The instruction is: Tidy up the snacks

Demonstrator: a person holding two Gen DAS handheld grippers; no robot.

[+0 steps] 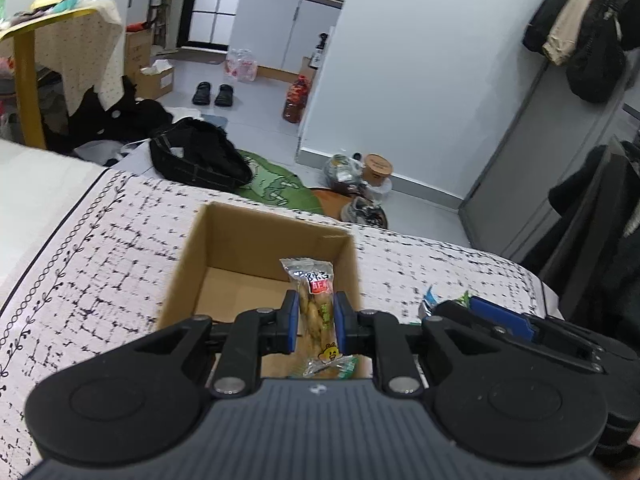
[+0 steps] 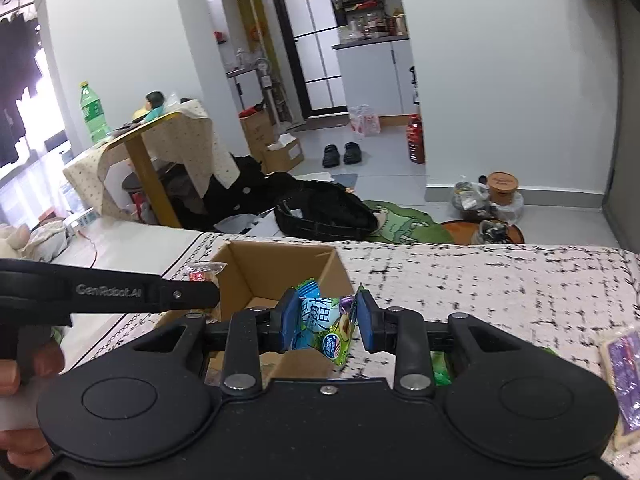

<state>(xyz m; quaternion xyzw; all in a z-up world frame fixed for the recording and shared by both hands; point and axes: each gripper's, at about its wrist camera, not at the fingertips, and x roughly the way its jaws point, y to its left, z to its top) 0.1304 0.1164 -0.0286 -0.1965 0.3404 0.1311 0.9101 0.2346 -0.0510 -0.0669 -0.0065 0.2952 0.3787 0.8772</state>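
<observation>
An open cardboard box (image 1: 224, 240) stands on a bed with a white black-patterned cover; it also shows in the right wrist view (image 2: 256, 268). My left gripper (image 1: 316, 316) is shut on a clear-wrapped biscuit snack (image 1: 314, 300) and holds it upright over the box's near right part. My right gripper (image 2: 326, 322) is shut on blue and green snack packets (image 2: 328, 326) just right of the box's near corner. The right gripper appears in the left wrist view (image 1: 500, 320), and the left gripper in the right wrist view (image 2: 120, 292).
A purple-wrapped snack (image 2: 624, 380) lies on the cover (image 2: 500, 292) at the right edge. A green packet (image 2: 440, 368) lies under my right gripper. Beyond the bed are a black bag (image 2: 328, 212), a green rug, shoes and a yellow table (image 2: 152, 160).
</observation>
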